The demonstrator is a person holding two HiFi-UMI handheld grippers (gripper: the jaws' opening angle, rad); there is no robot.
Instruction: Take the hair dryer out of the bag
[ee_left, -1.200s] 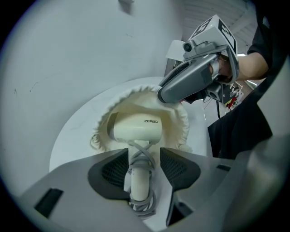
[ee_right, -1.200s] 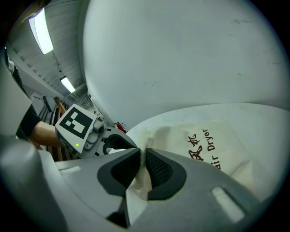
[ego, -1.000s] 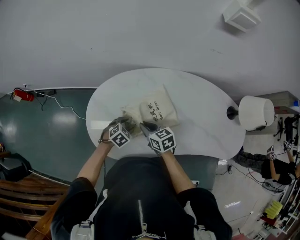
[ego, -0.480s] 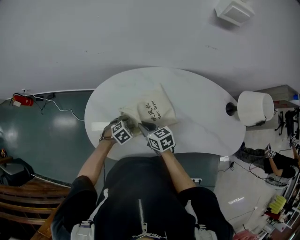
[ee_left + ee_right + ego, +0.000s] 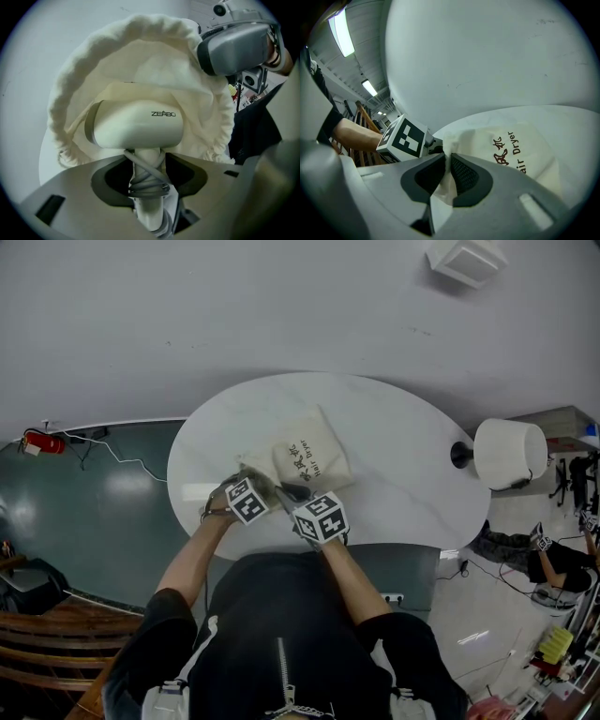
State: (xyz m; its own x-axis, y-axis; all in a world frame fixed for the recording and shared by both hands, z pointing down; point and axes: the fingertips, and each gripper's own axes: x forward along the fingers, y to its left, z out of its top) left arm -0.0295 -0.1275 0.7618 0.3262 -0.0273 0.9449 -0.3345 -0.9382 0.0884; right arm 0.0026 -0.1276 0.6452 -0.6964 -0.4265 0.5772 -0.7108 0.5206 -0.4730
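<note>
A cream drawstring bag (image 5: 314, 456) printed "Hair Dryer" lies on the white oval table (image 5: 403, 456). My right gripper (image 5: 449, 157) is shut on a fold of the bag's rim and holds the mouth open. In the left gripper view the cream hair dryer (image 5: 136, 126) lies inside the gathered mouth (image 5: 93, 51), its handle wound with grey cord. My left gripper (image 5: 146, 173) points steeply down into the bag. Its jaws stand on either side of that handle, close to the cord, and I see no squeeze. In the head view both grippers meet at the bag's near end (image 5: 267, 486).
A white lamp shade (image 5: 511, 454) stands just off the table's right edge. Dark wooden slats (image 5: 37, 634) lie at the lower left and a red extinguisher (image 5: 39, 442) at the left wall. A person (image 5: 553, 563) sits on the floor far right.
My left gripper has sunk a little further into the bag's mouth. The right gripper has kept its hold in the same place.
</note>
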